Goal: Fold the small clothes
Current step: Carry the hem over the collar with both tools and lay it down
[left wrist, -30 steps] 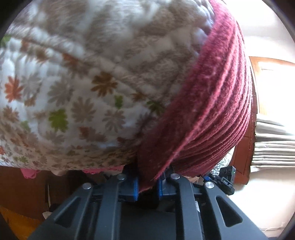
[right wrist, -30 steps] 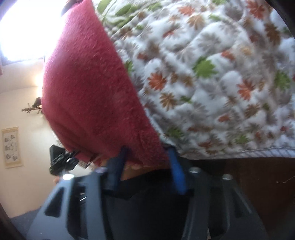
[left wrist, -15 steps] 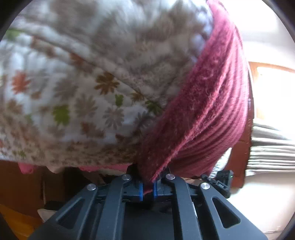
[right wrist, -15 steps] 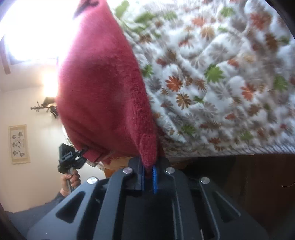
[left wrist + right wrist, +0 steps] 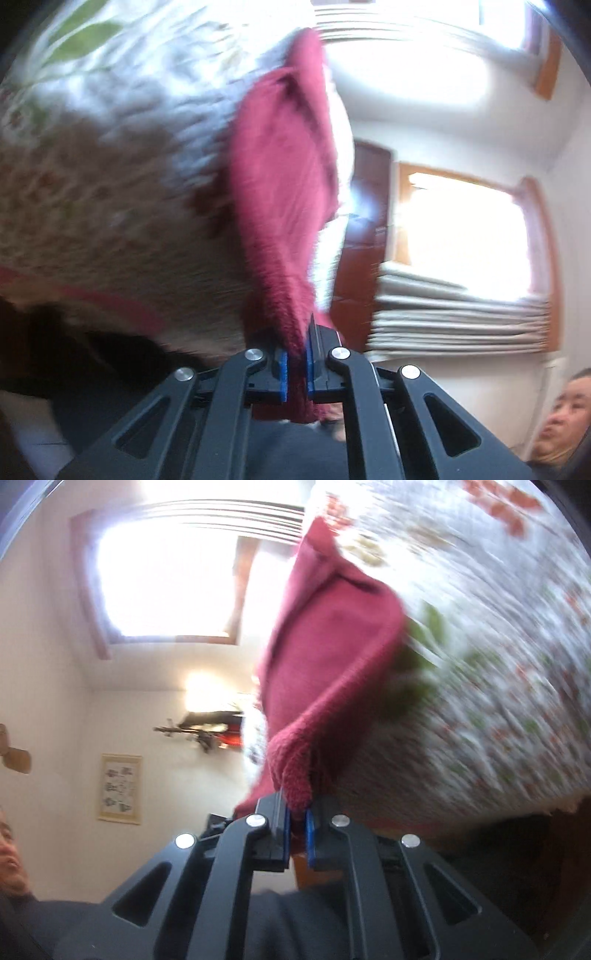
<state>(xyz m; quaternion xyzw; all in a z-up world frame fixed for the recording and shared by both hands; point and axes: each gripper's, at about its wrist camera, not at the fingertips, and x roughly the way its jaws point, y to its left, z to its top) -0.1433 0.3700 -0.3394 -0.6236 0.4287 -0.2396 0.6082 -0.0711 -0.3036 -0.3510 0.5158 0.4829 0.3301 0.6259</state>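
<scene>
A dark red knitted garment (image 5: 284,192) hangs in the air above the flowered quilt (image 5: 110,177). My left gripper (image 5: 295,363) is shut on one corner of it, the cloth pinched between the blue pads. In the right wrist view the same red garment (image 5: 332,657) stretches away from my right gripper (image 5: 296,836), which is shut on another corner. Between the two grippers the garment is lifted and narrow. Both views are blurred by motion.
The flowered quilt (image 5: 498,664) covers a bed with a dark wooden frame. Bright windows (image 5: 461,232) with folded blinds, a framed picture (image 5: 120,788) and a wall hook rack (image 5: 199,731) lie beyond. A person's face shows at the frame edges.
The right gripper went from open around the red cloth to shut on it. Both grippers have since swung up and away from the quilt, lifting the garment.
</scene>
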